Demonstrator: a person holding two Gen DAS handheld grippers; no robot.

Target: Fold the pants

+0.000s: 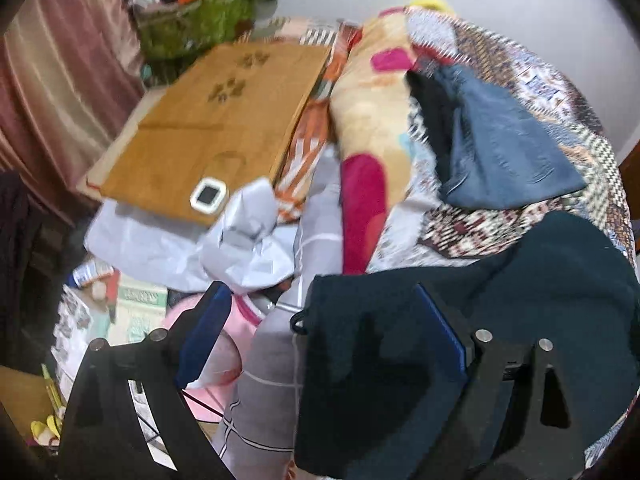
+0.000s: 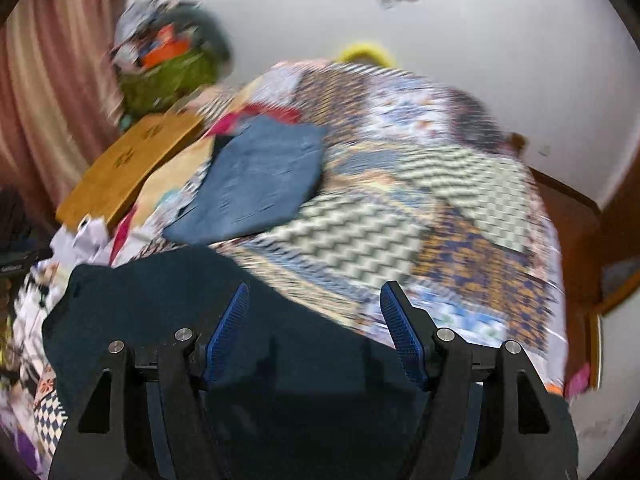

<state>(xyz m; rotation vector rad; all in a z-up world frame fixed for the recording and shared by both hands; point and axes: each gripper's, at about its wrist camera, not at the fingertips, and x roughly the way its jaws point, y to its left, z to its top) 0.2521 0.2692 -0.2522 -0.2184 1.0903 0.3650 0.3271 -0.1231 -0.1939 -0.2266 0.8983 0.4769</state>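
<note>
Dark navy pants lie on the patterned bedspread at the near edge; they also show in the right wrist view. My left gripper is open, its jaws wide apart over the pants' left end, where a drawstring loop hangs. My right gripper is open above the pants, near their right end. A folded blue garment lies further back on the bed, also in the right wrist view.
A wooden lap table with a small white clock sits at the left. A cream and pink blanket lies beside it. Grey bedding and clutter fill the left floor. A green basket stands by the curtain.
</note>
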